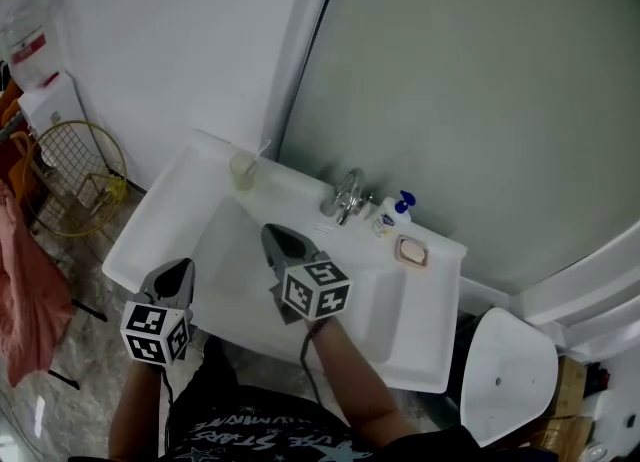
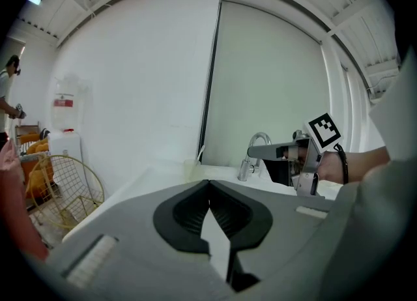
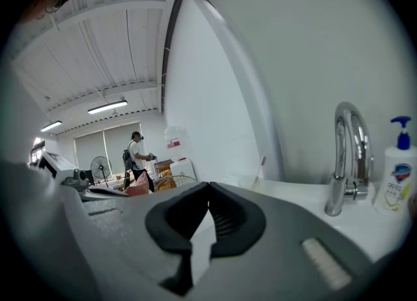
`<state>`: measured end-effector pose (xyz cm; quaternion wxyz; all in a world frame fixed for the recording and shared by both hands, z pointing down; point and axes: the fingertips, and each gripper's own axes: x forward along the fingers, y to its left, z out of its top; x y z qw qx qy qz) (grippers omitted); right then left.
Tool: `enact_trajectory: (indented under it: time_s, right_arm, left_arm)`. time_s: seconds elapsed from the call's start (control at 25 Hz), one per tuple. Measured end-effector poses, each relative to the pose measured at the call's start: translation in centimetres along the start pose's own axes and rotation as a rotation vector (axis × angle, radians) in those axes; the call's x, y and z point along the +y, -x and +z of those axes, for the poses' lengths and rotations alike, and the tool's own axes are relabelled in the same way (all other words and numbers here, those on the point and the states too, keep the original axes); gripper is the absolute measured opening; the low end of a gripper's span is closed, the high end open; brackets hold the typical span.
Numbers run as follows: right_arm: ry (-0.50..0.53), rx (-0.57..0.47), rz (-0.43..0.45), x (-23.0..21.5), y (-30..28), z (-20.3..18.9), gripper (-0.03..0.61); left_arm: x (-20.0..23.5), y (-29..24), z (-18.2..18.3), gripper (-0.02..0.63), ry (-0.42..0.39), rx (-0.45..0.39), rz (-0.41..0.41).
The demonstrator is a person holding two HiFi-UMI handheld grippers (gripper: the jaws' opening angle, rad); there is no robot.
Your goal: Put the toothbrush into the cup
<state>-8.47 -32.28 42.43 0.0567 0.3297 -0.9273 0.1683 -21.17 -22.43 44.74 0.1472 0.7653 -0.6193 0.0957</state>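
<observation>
On the sink's back-left rim, the head view shows a pale translucent cup holding the slim white toothbrush, which leans right. From the left gripper view, the left gripper has its jaws closed and empty, the cup beyond. From the right gripper view, the right gripper likewise grips nothing, jaws together.

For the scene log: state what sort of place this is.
Likely a bathroom washstand, perhaps a mock-up in a larger workroom: a white sink with a chrome faucet, a soap pump bottle, and a cup holding a toothbrush.
</observation>
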Motion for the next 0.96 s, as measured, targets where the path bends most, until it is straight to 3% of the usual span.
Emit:
enact_trajectory:
  time_s: [0.6,0.96]
  right_arm:
    - [-0.011,0.021,0.066,3.2,11.7,-4.1,0.005]
    - [-0.004,0.016,0.097,6.0,16.4,-6.5,0.005]
  left_arm:
    - [-9.7,8.8,-4.2,0.008,0.012,0.014,0.058]
    - [-12.1,14.4,-7.4,0.008,0.025,0.013,0.104]
